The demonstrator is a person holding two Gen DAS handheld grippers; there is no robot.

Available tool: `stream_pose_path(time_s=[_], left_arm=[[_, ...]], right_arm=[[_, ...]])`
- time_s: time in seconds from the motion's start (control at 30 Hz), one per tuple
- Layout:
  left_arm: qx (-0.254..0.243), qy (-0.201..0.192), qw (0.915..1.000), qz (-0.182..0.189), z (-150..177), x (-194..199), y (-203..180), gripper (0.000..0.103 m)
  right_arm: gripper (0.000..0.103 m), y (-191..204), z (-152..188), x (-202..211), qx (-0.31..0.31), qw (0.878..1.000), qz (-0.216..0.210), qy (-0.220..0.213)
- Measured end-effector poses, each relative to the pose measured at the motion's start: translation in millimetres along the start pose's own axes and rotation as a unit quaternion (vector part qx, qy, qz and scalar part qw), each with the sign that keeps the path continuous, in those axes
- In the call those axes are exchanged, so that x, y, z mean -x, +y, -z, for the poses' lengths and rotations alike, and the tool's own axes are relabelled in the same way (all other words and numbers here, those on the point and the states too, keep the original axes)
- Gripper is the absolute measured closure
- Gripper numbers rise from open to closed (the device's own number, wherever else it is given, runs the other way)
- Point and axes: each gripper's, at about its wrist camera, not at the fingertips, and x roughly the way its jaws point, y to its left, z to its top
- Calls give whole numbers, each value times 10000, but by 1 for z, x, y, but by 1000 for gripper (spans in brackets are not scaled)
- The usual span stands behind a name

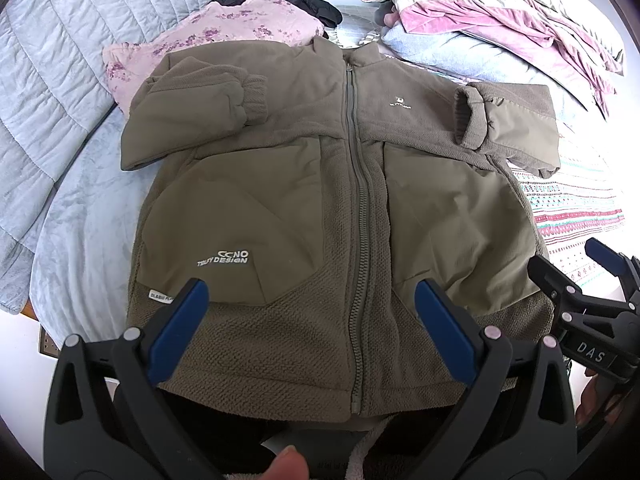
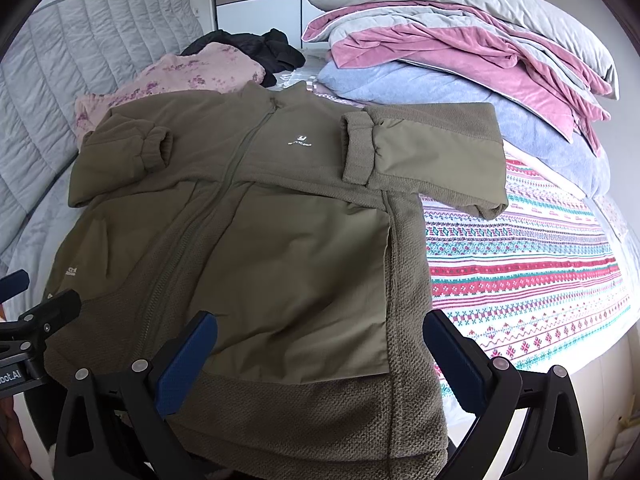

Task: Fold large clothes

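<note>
The left gripper (image 1: 312, 320) and right gripper (image 2: 320, 354) hung above the hem of the olive jacket (image 1: 320, 208), jaws apart and empty. The jacket lay front-up and zipped on the bed (image 2: 520, 264), both sleeves folded across its chest. Beyond its collar lay a pink floral garment (image 1: 224, 36); beside that, stacked blankets (image 2: 460, 52).

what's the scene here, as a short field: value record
surface: bed with striped patterned sheet
garment: olive zip jacket, front up, zipped
sleeves: both folded in across the chest
left gripper: open, above hem, holding nothing
right gripper: open, above hem, holding nothing
behind: pink floral garment, black garment
right side: stacked blankets
</note>
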Motion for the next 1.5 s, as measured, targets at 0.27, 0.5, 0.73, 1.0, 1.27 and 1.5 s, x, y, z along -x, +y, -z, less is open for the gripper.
stream_pose_path(time_s=[0.27,0.5,0.73,1.0,1.27,1.5], left_arm=[[1,-1,10000,-8,0,0,0,0],[6,11,10000,15,0,0,1,0],[-142,-94,9991,395,3,-3,4,0],[-711,30,9842,1623,-10,-6,37,0],[-34,394,9899,1363,-24,-42,148,0],[907,968,9729,1893,5,-105,215,3]], right_arm=[[0,0,1,0,-20,10000,9,-4],[0,-1,1,-1,-17,10000,20,5],[0,-5,-2,-1,129,9995,205,-193],[0,-57,-8,-12,-12,9994,-342,60],[0,-131,11,-71,-910,9789,-1167,1409],[0,-154,33,-101,-1726,9421,-2284,1748]])
